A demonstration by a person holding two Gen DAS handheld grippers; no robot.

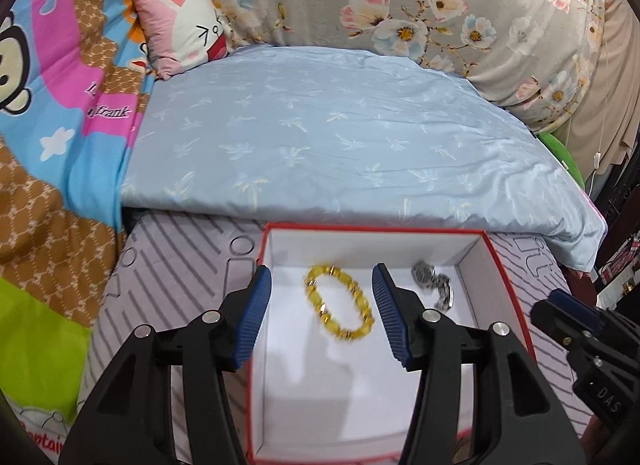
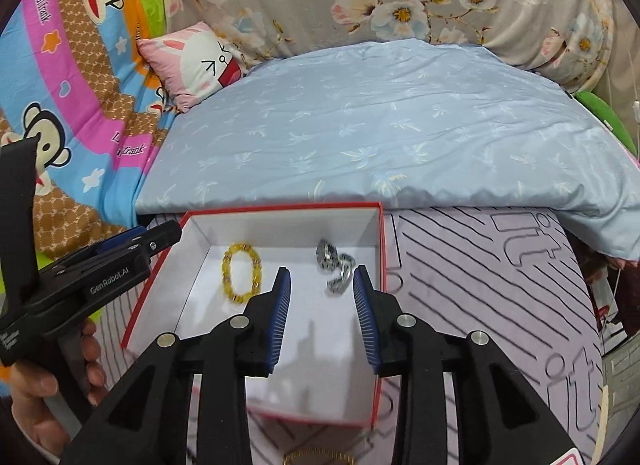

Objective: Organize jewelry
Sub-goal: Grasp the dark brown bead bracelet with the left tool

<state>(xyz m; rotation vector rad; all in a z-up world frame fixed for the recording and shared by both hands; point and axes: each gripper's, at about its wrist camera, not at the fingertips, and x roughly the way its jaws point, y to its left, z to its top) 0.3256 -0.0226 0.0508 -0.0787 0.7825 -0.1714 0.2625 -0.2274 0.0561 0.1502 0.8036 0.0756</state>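
Jewelry: yellow bead bracelet (image 1: 339,306) and silver watch (image 1: 434,285) lie apart on the white floor of the red-rimmed box (image 1: 516,305), centre of the left wrist frame.
Done: two pieces look stored.
Left: a gold bangle (image 2: 318,457) shows outside the box, bottom edge of the right wrist frame; probably next.
Left gripper (image 1: 322,315): released, jaws spread either side of the bracelet, pads not pressing it.
Right gripper (image 2: 322,315): released, partly spread, nothing held; watch just beyond its tips.
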